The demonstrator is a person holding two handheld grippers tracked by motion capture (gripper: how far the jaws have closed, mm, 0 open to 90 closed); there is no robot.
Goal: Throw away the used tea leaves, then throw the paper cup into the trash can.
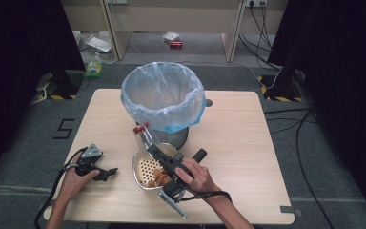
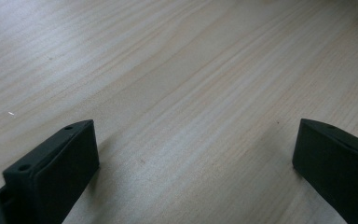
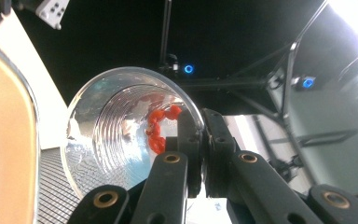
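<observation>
Since our right tongs [image 3: 200,154] are pinched on the rim of a clear plastic cup [image 3: 116,140], we can tilt it over the metal colander [image 1: 145,168]; red bits [image 3: 161,128] cling inside the cup near the jaws. Cup sits just in front of the lined bin [image 1: 164,98], likely so scraps go either way. Colander holds brownish food pieces [image 1: 157,177], touching the bin's base side. Our left tongs [image 1: 106,172] rest low on the tabletop [image 2: 177,70], jaws wide, holding nothing, parked clear of the work.
</observation>
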